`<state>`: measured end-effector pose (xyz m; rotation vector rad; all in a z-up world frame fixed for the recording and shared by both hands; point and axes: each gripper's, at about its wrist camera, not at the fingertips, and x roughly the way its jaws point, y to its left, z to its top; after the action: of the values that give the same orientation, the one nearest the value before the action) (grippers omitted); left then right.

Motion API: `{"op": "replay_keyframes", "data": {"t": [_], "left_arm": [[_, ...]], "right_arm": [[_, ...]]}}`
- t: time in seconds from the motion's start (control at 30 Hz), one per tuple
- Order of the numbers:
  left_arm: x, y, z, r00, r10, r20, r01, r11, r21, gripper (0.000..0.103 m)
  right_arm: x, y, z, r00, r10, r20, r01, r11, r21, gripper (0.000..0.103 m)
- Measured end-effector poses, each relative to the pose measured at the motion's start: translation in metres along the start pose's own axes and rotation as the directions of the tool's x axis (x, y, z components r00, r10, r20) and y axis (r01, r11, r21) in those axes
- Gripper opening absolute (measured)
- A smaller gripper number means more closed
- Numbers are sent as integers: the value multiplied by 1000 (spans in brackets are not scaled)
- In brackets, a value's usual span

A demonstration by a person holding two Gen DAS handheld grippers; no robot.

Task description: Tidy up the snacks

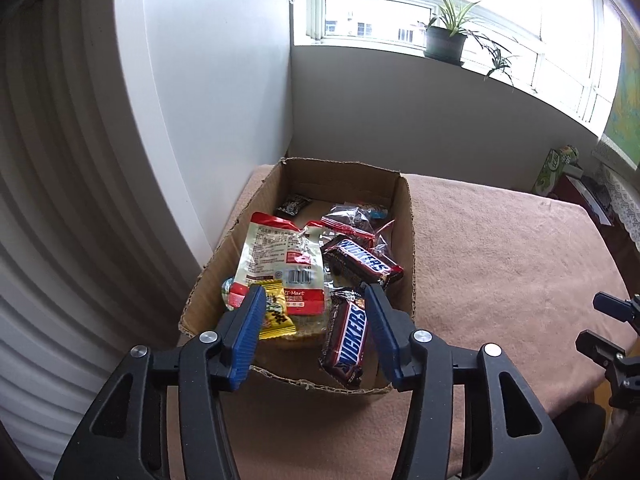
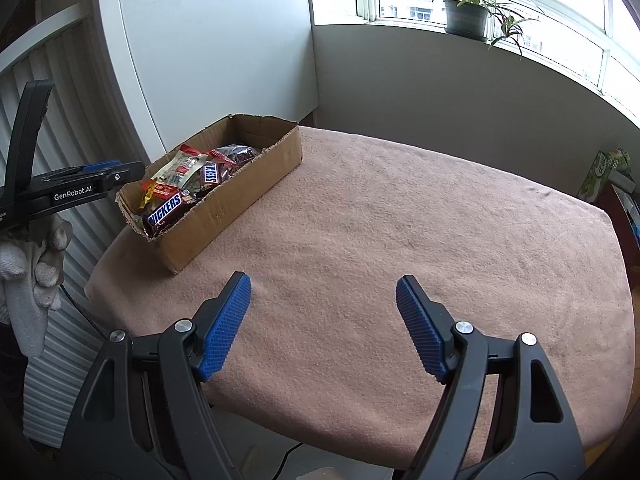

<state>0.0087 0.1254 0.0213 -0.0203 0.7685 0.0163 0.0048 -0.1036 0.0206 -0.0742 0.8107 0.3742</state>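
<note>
A cardboard box (image 1: 404,216) (image 2: 240,204) sits at the table's far left corner and holds several snacks. They include a near Snickers bar (image 1: 348,340) (image 2: 166,210), a second Snickers bar (image 1: 362,262), a white and red packet (image 1: 280,256), a small yellow packet (image 1: 276,316) and clear wrapped sweets (image 1: 356,220). My left gripper (image 1: 316,332) is open and empty, above the box's near end. My right gripper (image 2: 323,326) is open and empty over bare cloth near the table's front edge. It shows in the left wrist view's right edge (image 1: 612,332).
A pinkish brown cloth (image 2: 420,240) covers the table. A white cabinet (image 2: 216,60) stands behind the box, a ribbed radiator (image 1: 48,200) to the left. A potted plant (image 2: 466,14) stands on the windowsill. A green carton (image 2: 600,176) lies beyond the right edge.
</note>
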Motion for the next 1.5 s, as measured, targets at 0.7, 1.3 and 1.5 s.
{"op": "replay_keyframes", "data": {"t": [0.7,1.3,1.5], "left_arm": [[-59,-34,-47,990,86,108,-80,995,-55,81],[-72,-39,-53,988,100,120,-91,993,-77,84],[-76,-40,-53,984,107,142,-98,993,-72,84]], "right_arm": [[-12,4,-5,998,6,55,-8,999,34,86],[-17,4,-6,997,-12,78,10,999,39,91],[-16,3,-7,997,-16,73,13,999,39,91]]}}
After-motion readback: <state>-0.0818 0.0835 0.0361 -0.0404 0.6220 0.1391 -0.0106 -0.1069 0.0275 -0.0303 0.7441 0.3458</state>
